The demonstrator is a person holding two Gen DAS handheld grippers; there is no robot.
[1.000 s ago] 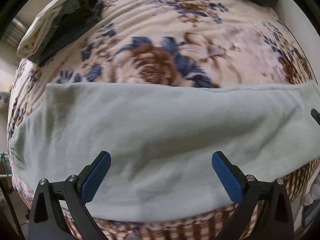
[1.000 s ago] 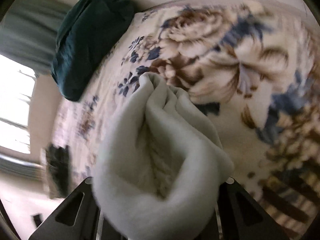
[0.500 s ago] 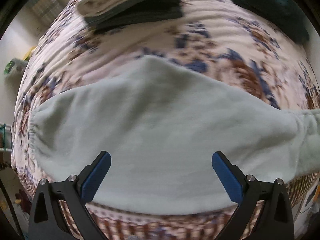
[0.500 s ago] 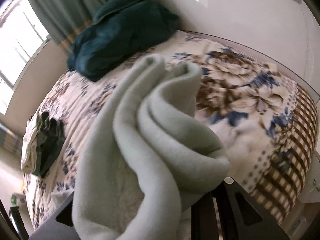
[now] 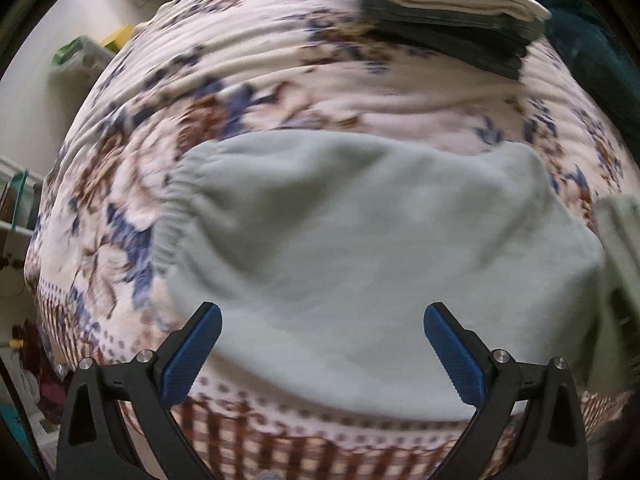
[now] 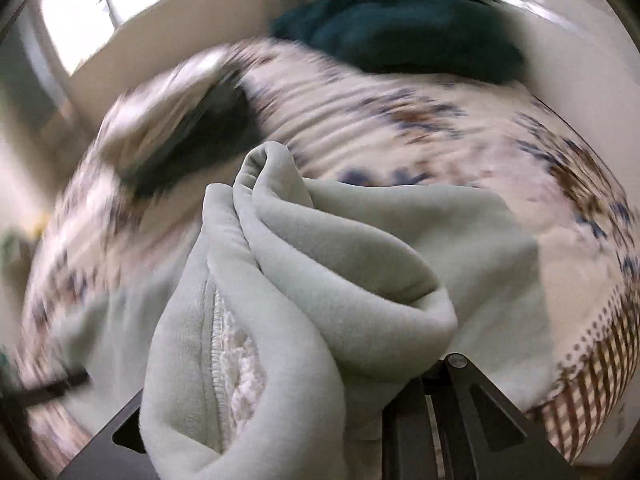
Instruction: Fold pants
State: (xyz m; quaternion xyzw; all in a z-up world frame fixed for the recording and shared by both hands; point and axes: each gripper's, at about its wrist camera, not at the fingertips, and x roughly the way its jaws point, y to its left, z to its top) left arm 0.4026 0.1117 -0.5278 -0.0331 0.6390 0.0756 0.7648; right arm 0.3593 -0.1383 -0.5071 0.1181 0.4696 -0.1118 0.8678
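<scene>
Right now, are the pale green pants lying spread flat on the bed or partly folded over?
Partly folded. The right claw grips a bunched end of the pants lifted above the rest, which lies on the floral bedspread.

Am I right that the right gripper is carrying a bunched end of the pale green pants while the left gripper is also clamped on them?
Not quite. The left wrist view shows the left gripper open above the pale green pants, gripping nothing. The right gripper does carry a bunched end.

No text, label or number is readable, possibly because of blur.
</scene>
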